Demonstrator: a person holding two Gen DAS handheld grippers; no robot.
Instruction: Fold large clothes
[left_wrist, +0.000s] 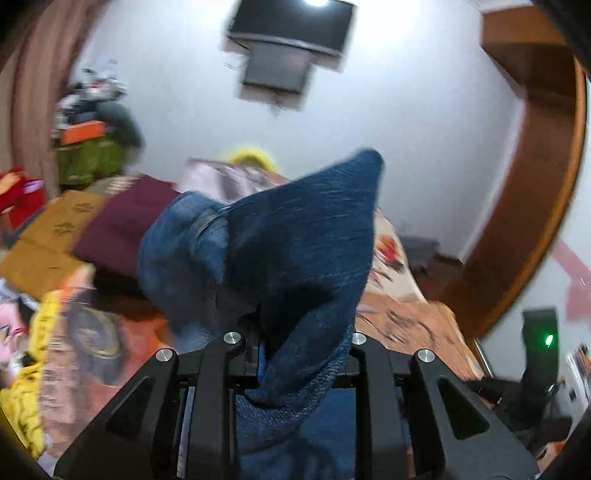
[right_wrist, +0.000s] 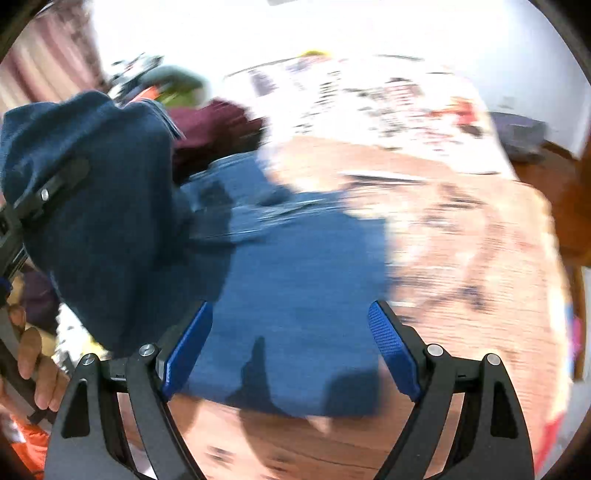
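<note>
Left gripper (left_wrist: 291, 343) clamped on bunched blue garment (right_wrist: 295, 295), spread flat beneath and between wide-open, empty right gripper (right_wrist: 291, 347).

1. A white wall (left_wrist: 406, 110) fills the far side of the room behind the bed (left_wrist: 406, 317).
2. High on that wall hangs a dark screen (left_wrist: 291, 26), with a bright light (left_wrist: 314, 3) glaring just above it and a smaller dark box (left_wrist: 277, 72) directly below.
3. A brownish-pink curtain (left_wrist: 33, 92) hangs left of the wall.
4. Beside the curtain, at the bed's far left corner, stands a blurred pile of stuff (left_wrist: 92, 125) with an orange box in it.
5. A curved wooden frame (left_wrist: 535, 192) rises right of the bed.
6. The bed carries a patterned orange and cream cover, with a maroon cloth (left_wrist: 125, 221) and mustard cloth (left_wrist: 55, 236) at its left.
</note>
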